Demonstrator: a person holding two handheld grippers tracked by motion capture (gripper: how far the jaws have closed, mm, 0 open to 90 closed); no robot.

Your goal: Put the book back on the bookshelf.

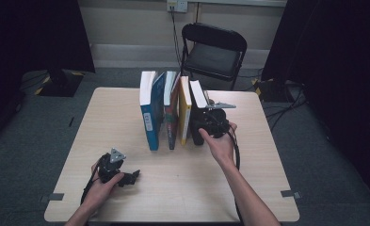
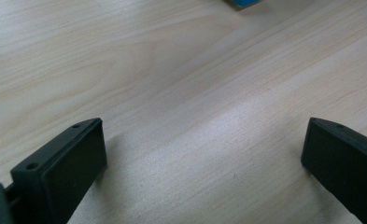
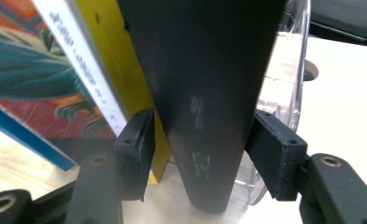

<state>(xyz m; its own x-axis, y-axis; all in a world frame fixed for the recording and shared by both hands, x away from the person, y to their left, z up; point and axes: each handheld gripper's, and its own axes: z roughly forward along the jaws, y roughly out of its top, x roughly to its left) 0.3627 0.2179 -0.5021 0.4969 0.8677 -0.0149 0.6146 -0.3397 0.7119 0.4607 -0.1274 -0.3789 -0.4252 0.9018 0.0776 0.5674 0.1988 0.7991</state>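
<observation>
Several books stand in a row across the middle of the table [image 1: 182,188]: a blue book [image 1: 149,123], a book with a colourful cover [image 1: 172,117], a yellow book [image 1: 185,115] and, last on the right, a black book [image 1: 197,101] that leans left. My right gripper [image 1: 202,126] reaches the row from the right and is shut on the black book [image 3: 204,70], one pad on each cover near its lower end. In the right gripper view the yellow book [image 3: 120,56] stands just behind the left pad. My left gripper [image 1: 133,176] rests low on the table at front left, jaws wide open over bare wood [image 2: 204,154].
A clear plastic bookend [image 3: 286,70] stands against the far side of the black book. A black folding chair [image 1: 214,52] sits beyond the table's far edge. A corner of the blue book [image 2: 246,3] shows at the top of the left gripper view.
</observation>
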